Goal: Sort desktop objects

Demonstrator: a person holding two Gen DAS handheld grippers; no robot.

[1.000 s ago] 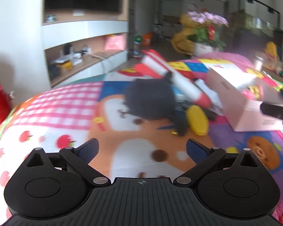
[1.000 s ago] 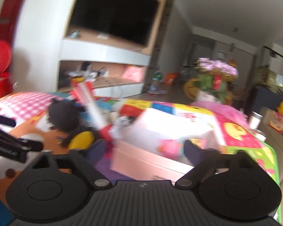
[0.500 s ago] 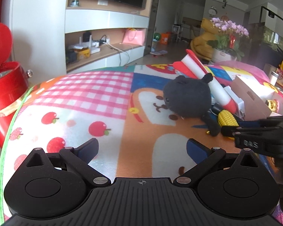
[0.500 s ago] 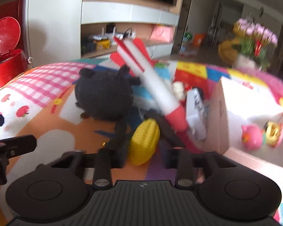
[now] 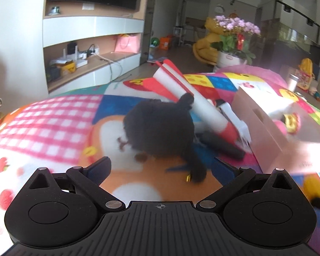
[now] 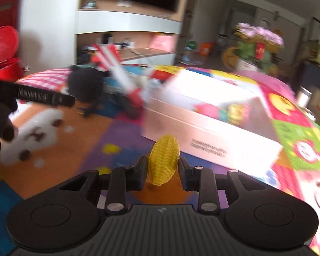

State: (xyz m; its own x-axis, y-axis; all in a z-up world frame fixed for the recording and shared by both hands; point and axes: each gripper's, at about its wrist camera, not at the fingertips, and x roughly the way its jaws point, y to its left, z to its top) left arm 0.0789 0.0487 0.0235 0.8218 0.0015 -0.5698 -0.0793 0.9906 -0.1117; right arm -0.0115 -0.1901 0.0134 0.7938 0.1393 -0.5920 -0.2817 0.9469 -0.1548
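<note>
Surface: a bright patchwork mat, pink check at the left of the left-wrist view, orange bear print in the middle, purple and green patches to the right in the right-wrist view.

Room: white TV unit with a dark screen at upper left, open floor beyond the mat's far edge at centre, potted pink flowers at upper right. A red bin sits at the far left edge of the right-wrist view.

Open room: bare mat at left and lower centre. Clutter starts at centre: black plush, then a red-and-white foam rocket leaning across it, with a dark cylinder lying just right of the plush.

Left gripper: fingers spread, nothing between them, low over the bear print just in front of the plush.

Right gripper: pressed together, pinching a yellow toy corn at its lower end, just in front of the box.

Box: cardboard, open-topped, right of the clutter. Inside, a pink toy and a yellow one, blurred.
</note>
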